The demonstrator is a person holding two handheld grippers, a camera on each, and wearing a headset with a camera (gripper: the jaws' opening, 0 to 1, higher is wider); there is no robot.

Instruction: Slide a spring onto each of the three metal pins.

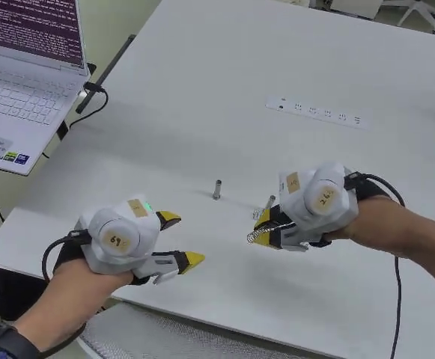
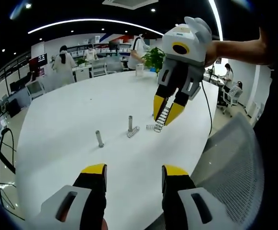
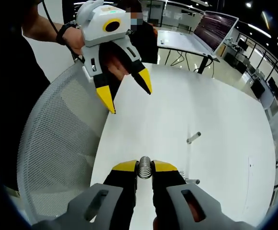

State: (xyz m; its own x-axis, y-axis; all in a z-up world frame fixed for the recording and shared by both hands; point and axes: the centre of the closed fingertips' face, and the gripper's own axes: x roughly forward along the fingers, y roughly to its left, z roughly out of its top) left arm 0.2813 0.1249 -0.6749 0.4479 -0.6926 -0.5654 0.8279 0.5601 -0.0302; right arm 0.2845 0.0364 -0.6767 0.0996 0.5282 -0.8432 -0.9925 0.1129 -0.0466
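Two short metal pins (image 1: pixel 217 188) (image 1: pixel 269 202) stand upright on the white table (image 1: pixel 202 90). My right gripper (image 1: pixel 264 228) hovers just in front of the nearer pin, shut on a spring (image 1: pixel 257 236); the spring (image 3: pixel 145 166) sits between its yellow tips. The left gripper (image 1: pixel 181 239) is open and holds nothing, low at the table's front edge. In the left gripper view the pins (image 2: pixel 99 139) (image 2: pixel 130 123) stand beyond my left gripper (image 2: pixel 135 171), with two loose springs (image 2: pixel 133 132) (image 2: pixel 150 127) lying beside the right-hand pin, and the right gripper (image 2: pixel 166 111) holds its spring (image 2: pixel 162 119) above them.
An open laptop (image 1: pixel 22 75) with a black cable (image 1: pixel 90 97) sits at the table's left edge. A white power strip (image 1: pixel 318 112) lies further back on the right. A grey mesh chair back (image 1: pixel 165 336) is just below the front edge.
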